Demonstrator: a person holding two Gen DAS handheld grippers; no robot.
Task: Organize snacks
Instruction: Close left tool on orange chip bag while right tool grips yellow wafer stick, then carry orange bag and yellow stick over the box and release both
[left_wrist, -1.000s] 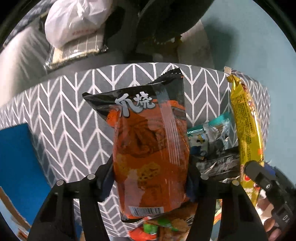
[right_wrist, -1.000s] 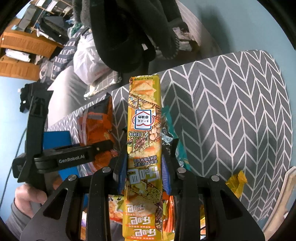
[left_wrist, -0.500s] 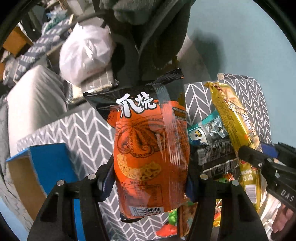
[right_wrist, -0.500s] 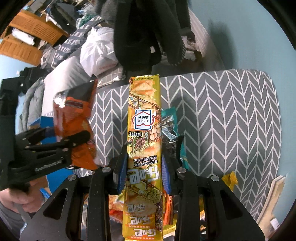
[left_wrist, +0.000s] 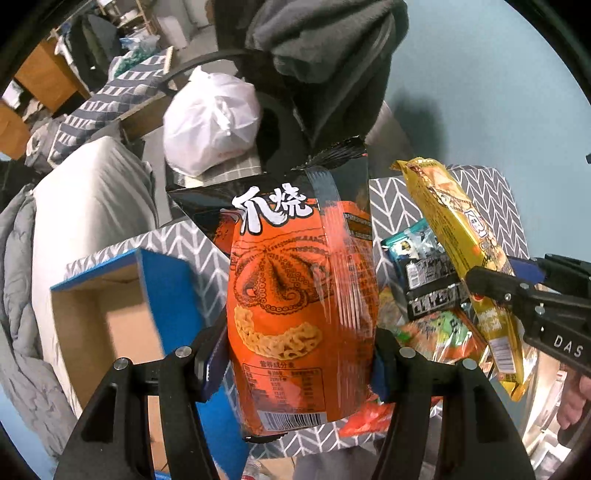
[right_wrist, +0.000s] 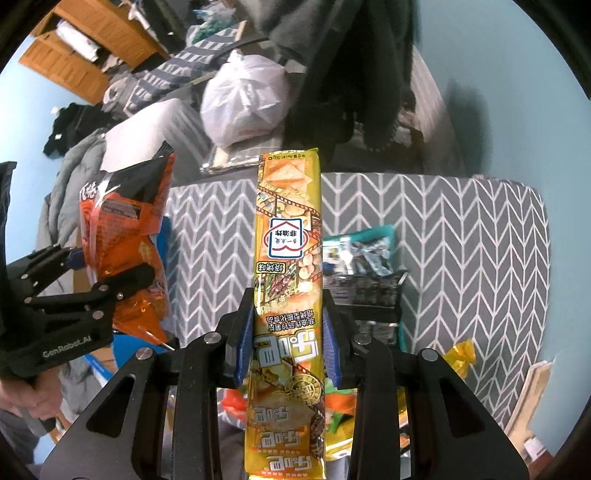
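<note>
My left gripper (left_wrist: 295, 363) is shut on an orange octopus snack bag (left_wrist: 299, 295), held upright above the grey chevron table (left_wrist: 192, 243); it also shows in the right wrist view (right_wrist: 125, 236). My right gripper (right_wrist: 288, 347) is shut on a long yellow snack pack (right_wrist: 288, 280), also seen in the left wrist view (left_wrist: 458, 236). An open blue cardboard box (left_wrist: 110, 325) stands left of the orange bag. A pile of snack packets (right_wrist: 365, 269) lies on the table under both grippers.
A white plastic bag (left_wrist: 210, 122) and dark clothing (left_wrist: 325, 55) sit behind the table. A bed with grey bedding (left_wrist: 85, 206) is at the left. A blue wall (left_wrist: 480, 92) is at the right. A wooden board (right_wrist: 532, 398) leans at the table's right edge.
Both grippers have risen with their snacks. My left gripper has moved left, bringing the blue box into view beside the orange bag.
</note>
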